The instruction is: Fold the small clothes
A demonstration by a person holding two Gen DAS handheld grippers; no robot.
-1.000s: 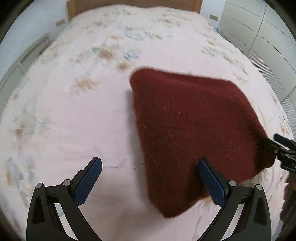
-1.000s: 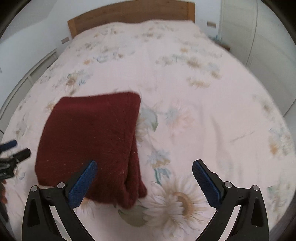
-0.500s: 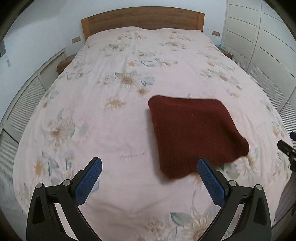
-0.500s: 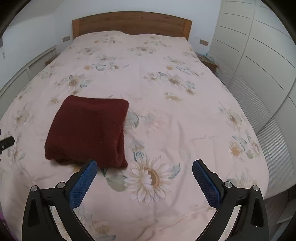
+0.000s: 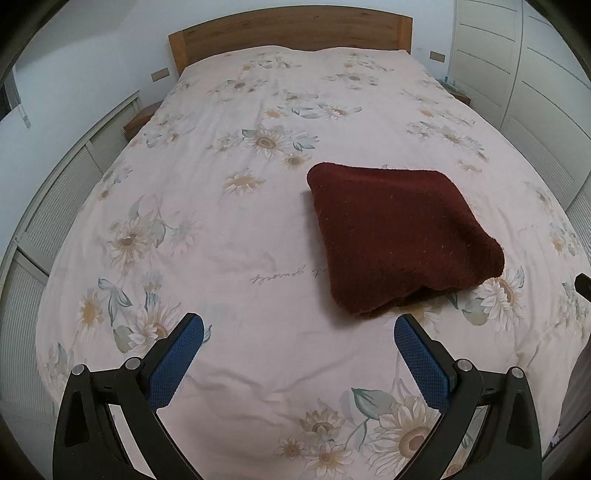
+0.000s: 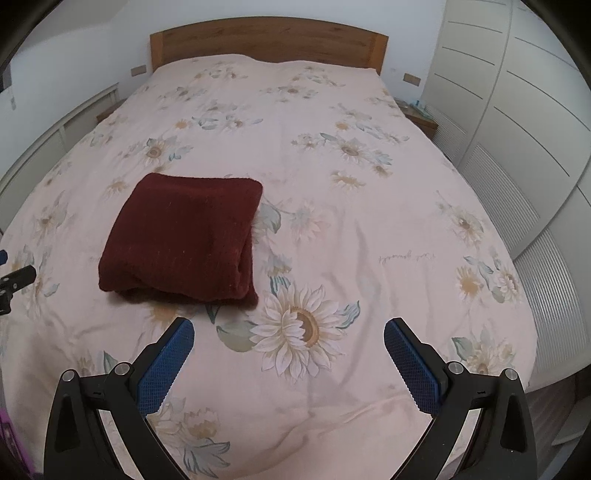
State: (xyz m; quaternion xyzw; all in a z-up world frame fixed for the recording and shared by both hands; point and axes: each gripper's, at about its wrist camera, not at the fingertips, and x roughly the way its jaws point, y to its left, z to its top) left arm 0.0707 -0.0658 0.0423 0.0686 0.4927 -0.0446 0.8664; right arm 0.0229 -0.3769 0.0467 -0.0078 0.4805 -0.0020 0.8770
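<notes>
A dark red knitted garment lies folded into a thick square on the floral bedspread. It also shows in the right wrist view, left of centre. My left gripper is open and empty, held above the bed near its foot, apart from the garment. My right gripper is open and empty, also held back from the garment, above a large sunflower print.
The bed has a wooden headboard at the far end. White wardrobe doors stand along the right. Low white cabinets run along the left. A bedside table stands at the far right.
Both grippers have pulled back and up from the folded garment, which now looks smaller and farther away. The garment lies still on the bed.
</notes>
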